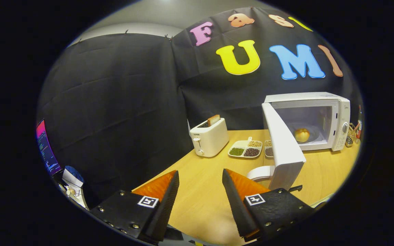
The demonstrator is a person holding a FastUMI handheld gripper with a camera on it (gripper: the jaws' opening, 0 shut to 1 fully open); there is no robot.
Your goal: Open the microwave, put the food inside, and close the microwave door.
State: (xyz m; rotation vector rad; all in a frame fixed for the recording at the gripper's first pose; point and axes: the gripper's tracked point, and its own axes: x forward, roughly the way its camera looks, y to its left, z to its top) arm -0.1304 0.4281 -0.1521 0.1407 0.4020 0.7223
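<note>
Two fingers of the gripper (200, 179) gape over the wooden table (200, 201).

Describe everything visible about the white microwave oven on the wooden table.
The white box-shaped microwave oven stands upright on the light wooden table, beyond the open gripper. Its white door hangs wide open toward the fingers. A round yellowish bun sits inside on the turntable. A control knob shows on its side panel.

The tongs (200, 179) hang level, fingers spread apart, gripping nothing.
</note>
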